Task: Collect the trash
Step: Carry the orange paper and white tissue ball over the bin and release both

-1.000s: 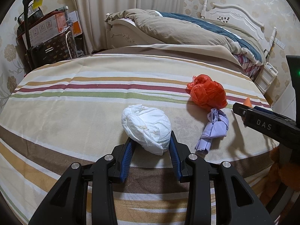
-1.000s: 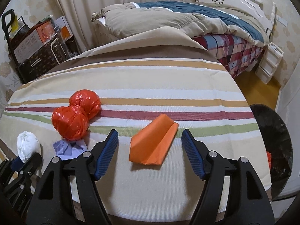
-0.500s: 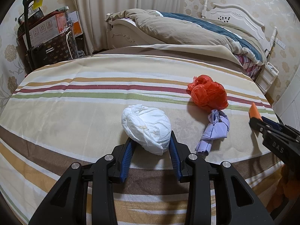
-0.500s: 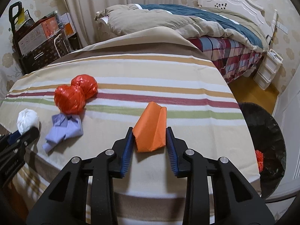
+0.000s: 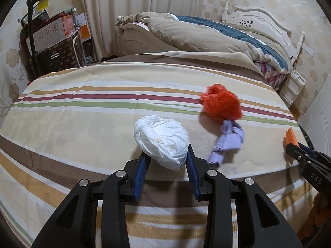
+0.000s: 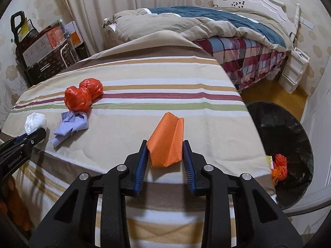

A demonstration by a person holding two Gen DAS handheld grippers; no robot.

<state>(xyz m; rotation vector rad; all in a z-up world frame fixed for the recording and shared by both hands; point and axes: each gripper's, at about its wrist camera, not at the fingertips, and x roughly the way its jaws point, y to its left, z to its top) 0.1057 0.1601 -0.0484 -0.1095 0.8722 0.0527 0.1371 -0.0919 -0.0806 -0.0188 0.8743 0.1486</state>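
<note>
My left gripper is shut on a crumpled white paper wad, held just above the striped cloth. My right gripper is shut on a folded orange paper, lifted over the table's near right corner. A red plastic bag ball and a crumpled lilac cloth lie on the cloth between the two grippers; they also show in the right wrist view, the bag and the cloth. The orange paper's tip shows at the right edge of the left wrist view.
A black-lined trash bin stands on the floor right of the table, with orange scraps inside. The striped tablecloth covers the table. A bed lies behind, boxes at back left, white drawers at right.
My right gripper closed on the orange paper and lifted it, drawing back toward the table's near right corner. My left gripper kept its hold on the white wad and barely moved.
</note>
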